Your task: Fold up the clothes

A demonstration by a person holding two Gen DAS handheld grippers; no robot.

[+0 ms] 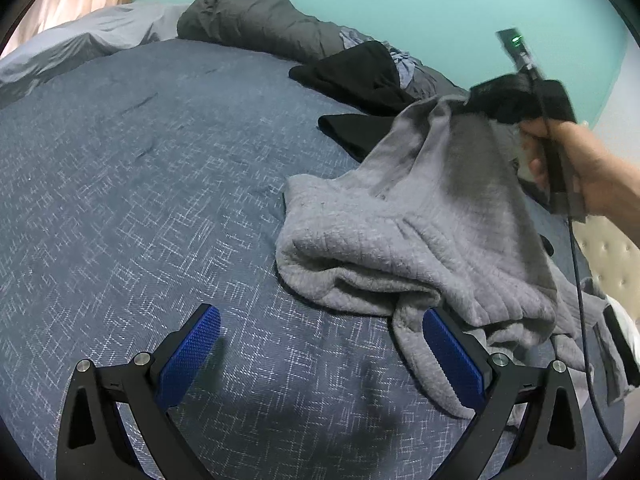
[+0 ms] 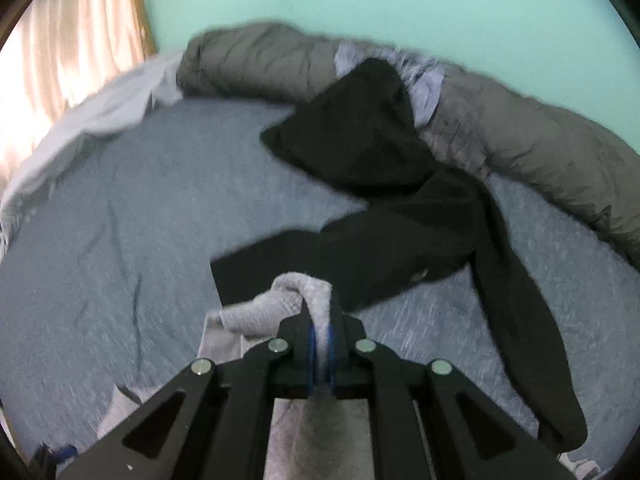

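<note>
The right gripper (image 2: 320,354) is clamped on an edge of the grey knit sweater (image 1: 416,240), lifting it off the blue bedspread (image 1: 140,200). The rest lies crumpled on the bedspread. The left gripper (image 1: 320,356) stands spread wide and empty; the sweater's low hem touches its right-hand finger, making it the nearer to the free edge.

Soft, even indoor light fills both fisheye views, brightest at the glowing curtain (image 2: 52,64) in the upper left corner (nearly blown out), with a dim shadow on the blue bedspread (image 1: 120,200) in the left view, strong edge curvature, and motion blur across the right view.
</note>
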